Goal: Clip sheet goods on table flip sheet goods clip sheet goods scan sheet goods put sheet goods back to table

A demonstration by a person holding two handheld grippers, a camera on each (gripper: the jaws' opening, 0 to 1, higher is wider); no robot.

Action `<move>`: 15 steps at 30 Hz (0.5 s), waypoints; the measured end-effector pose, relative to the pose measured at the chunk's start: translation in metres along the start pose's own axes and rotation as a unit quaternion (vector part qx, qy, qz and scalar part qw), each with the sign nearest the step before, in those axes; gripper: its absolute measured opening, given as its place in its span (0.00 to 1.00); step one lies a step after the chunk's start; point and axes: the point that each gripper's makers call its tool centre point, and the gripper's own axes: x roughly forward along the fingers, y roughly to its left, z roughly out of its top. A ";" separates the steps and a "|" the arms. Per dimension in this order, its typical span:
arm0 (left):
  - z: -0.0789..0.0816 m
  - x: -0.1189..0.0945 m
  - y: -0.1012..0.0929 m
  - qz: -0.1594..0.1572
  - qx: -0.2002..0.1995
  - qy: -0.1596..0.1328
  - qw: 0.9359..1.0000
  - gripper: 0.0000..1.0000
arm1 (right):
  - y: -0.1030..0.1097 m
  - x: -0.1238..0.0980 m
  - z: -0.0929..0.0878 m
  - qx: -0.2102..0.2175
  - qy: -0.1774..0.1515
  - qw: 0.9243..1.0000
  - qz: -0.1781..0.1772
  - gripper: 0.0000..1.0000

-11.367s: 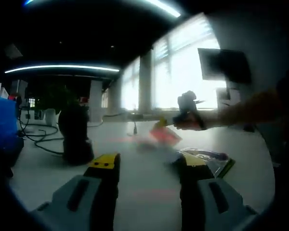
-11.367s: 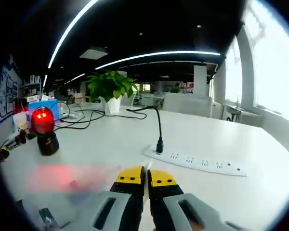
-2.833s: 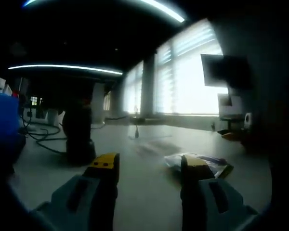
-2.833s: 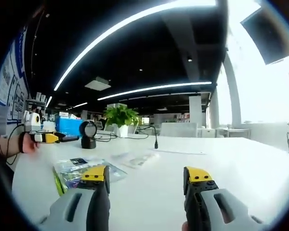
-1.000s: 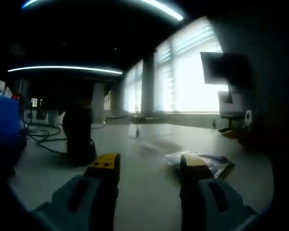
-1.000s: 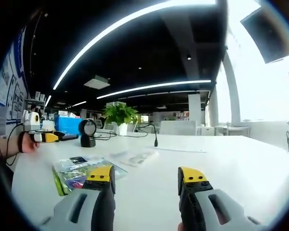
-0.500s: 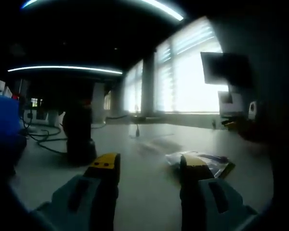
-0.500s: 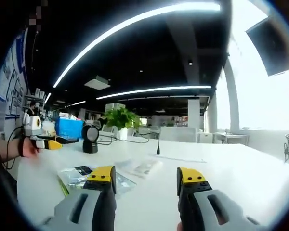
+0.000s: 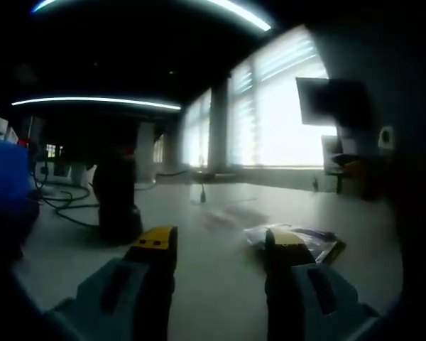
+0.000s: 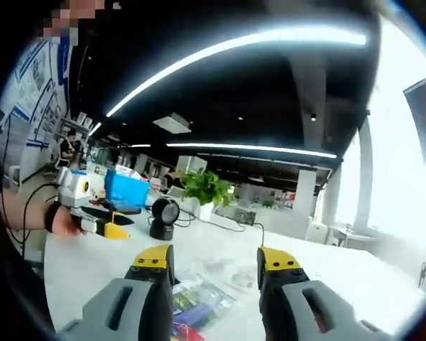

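Note:
The sheet goods, a colourful flat packet (image 9: 314,240), lie on the white table (image 9: 220,277) just right of my left gripper (image 9: 219,241), which is open and holds nothing. In the right gripper view the same packet (image 10: 199,307) lies low between the jaws of my right gripper (image 10: 214,259), which hangs open above it and apart from it. A hand (image 10: 62,219) holds the left gripper (image 10: 110,229) at the left of that view. The dark scanner (image 10: 163,217) stands beyond the packet, and in the left gripper view the scanner (image 9: 117,202) rises left of the jaws.
A second, clear packet (image 9: 231,213) lies further out on the table. A potted plant (image 10: 206,188), a blue box (image 10: 128,192) and cables (image 9: 57,202) sit behind the scanner. Bright windows (image 9: 277,114) line the far side.
The right gripper has swung toward the packet, which now lies under its jaws instead of to their left; the jaws stand slightly narrower. The left gripper has not moved.

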 end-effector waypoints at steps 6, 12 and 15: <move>0.000 0.000 0.000 0.001 0.000 0.000 1.000 0.42 | 0.033 0.009 0.001 -0.056 0.002 0.998 0.027 0.39; 0.000 0.000 0.001 0.001 -0.001 -0.001 1.000 0.42 | 0.062 0.020 -0.003 -0.078 0.009 0.996 0.047 0.40; 0.001 0.000 0.001 0.001 -0.001 -0.002 1.000 0.42 | 0.071 0.024 -0.007 -0.078 0.013 0.995 0.057 0.40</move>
